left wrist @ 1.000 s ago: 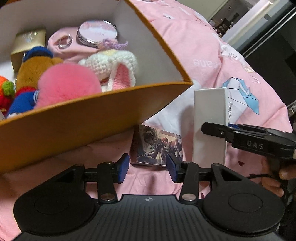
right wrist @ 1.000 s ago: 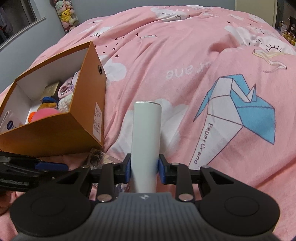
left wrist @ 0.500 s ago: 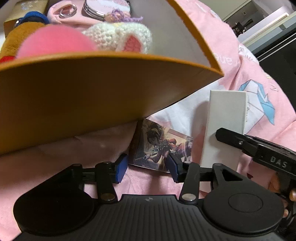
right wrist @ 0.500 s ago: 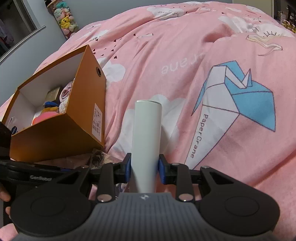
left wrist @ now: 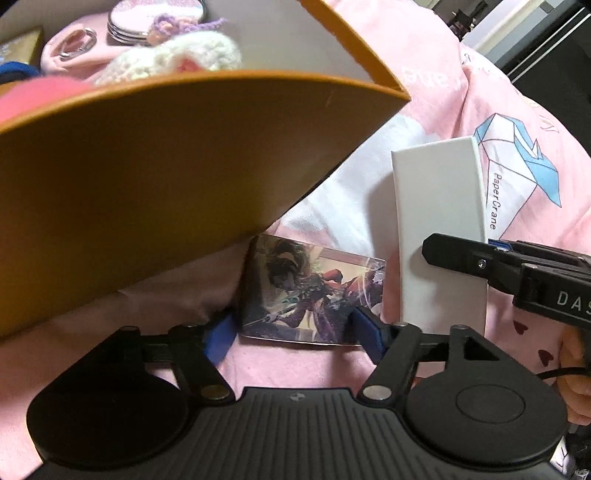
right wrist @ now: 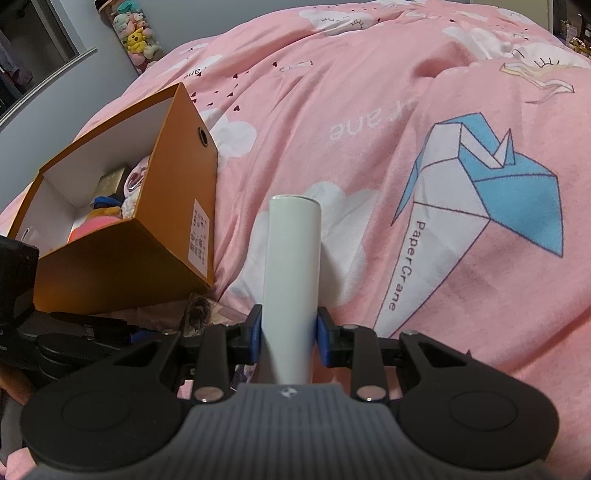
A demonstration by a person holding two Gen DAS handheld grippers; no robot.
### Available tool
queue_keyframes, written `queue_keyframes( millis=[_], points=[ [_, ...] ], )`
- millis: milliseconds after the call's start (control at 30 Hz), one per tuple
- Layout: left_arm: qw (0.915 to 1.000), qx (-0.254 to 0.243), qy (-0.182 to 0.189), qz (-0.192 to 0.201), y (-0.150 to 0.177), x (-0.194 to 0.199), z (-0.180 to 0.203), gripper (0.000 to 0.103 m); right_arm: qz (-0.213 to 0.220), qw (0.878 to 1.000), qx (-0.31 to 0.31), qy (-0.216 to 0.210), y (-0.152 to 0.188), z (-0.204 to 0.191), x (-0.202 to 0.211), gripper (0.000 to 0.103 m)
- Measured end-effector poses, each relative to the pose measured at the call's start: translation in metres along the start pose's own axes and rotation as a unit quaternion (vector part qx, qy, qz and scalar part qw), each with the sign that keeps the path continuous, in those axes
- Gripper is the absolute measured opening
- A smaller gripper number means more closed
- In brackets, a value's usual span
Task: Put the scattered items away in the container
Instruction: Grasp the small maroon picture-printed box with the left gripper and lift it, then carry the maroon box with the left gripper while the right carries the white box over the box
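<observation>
An orange cardboard box [left wrist: 177, 155] [right wrist: 125, 254] sits on the pink bedspread and holds plush toys, a round tin and small items. A printed picture card [left wrist: 310, 295] lies on the bed by the box's near corner. My left gripper [left wrist: 295, 332] is open, its blue pads either side of the card's near edge. My right gripper [right wrist: 290, 334] is shut on a slim white box [right wrist: 291, 280], held pointing forward; it also shows in the left wrist view [left wrist: 439, 229].
The pink bedspread [right wrist: 406, 110] with a paper crane print spreads to the right and far side. A grey wall and a jar of plush toys [right wrist: 136, 33] stand beyond the bed. Dark furniture [left wrist: 546, 44] stands at the back right.
My left gripper has dropped lower and closer to the picture card, so the box wall now fills more of its view. My right gripper still holds the white box and has shifted slightly.
</observation>
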State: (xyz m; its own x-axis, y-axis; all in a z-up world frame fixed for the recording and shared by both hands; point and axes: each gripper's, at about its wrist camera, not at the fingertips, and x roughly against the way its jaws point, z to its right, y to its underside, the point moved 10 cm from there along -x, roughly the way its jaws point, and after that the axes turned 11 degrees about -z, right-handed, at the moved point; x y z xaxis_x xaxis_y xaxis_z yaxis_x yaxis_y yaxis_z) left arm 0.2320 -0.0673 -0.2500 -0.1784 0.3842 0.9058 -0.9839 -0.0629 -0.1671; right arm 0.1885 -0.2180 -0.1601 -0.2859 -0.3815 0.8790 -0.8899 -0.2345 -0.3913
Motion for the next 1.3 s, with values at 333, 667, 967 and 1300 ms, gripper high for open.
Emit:
queue_keyframes(
  millis=[333,667,967,1300],
  points=[
    [0.9966,-0.010,0.069,0.044,-0.004,0.023,0.007,0.041,-0.020,0.999,-0.023,-0.024,0.008,0.000,-0.005,0.031],
    [0.9901,-0.024,0.120,0.068,-0.010,0.034,0.017,0.041,-0.017,0.998,-0.063,-0.007,0.008,0.017,-0.001,0.032],
    [0.9770,-0.052,0.190,0.081,0.000,0.054,0.026,0.041,-0.007,0.997,-0.075,0.008,0.011,0.026,0.009,0.032],
    [0.9748,-0.071,0.191,0.092,-0.013,0.045,0.065,0.054,0.000,0.997,-0.082,0.012,0.015,0.028,0.018,0.033]
  ],
)
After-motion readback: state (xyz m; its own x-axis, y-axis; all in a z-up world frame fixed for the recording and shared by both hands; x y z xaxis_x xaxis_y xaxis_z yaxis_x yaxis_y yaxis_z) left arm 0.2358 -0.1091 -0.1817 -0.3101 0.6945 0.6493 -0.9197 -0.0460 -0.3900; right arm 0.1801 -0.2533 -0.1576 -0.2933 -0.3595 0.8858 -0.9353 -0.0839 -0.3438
